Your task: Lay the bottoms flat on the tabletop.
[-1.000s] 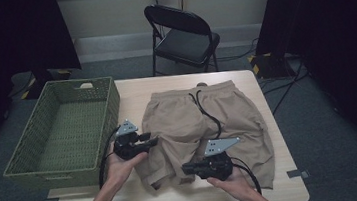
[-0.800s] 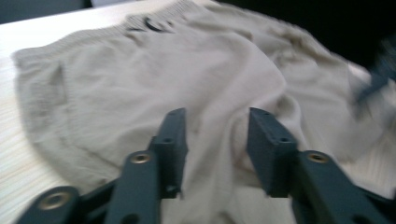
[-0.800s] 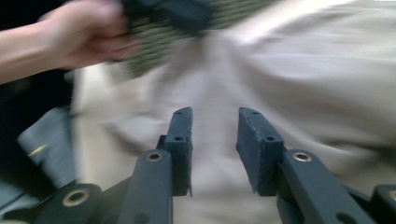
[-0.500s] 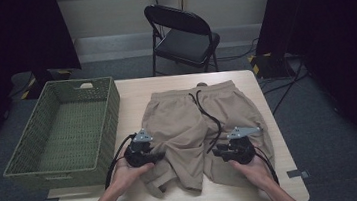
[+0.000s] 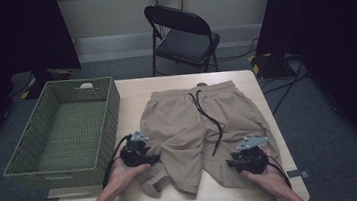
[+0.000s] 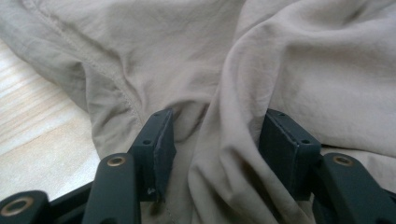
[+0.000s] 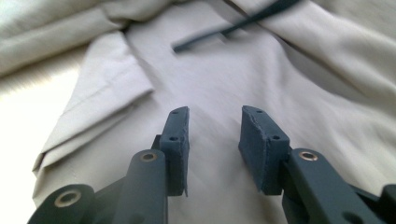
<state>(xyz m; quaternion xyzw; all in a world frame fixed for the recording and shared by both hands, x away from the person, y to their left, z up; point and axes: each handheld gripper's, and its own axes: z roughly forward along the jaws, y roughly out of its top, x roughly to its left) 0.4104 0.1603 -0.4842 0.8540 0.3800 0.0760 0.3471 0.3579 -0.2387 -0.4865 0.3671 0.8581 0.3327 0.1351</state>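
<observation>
With both grippers' jaws just opened, left gripper (image 5: 148, 158) astride a shorts (image 5: 194, 129) fold, right gripper (image 5: 234, 164) over flat cloth, I feared pinching several layers

Green wicker basket (image 5: 65, 137) on table (image 5: 130, 93) — folding chair (image 5: 182, 37) behind (perhaps black).

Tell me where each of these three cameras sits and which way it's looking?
High view: above the person's side, facing forward and down on the table, shorts, basket; forearms, left gripper, right gripper.
Left gripper view: on that gripper, looking along open jaws astride a shorts fold.
Right gripper view: along open jaws over flat cloth and the drawstring.
All share the shorts.
</observation>
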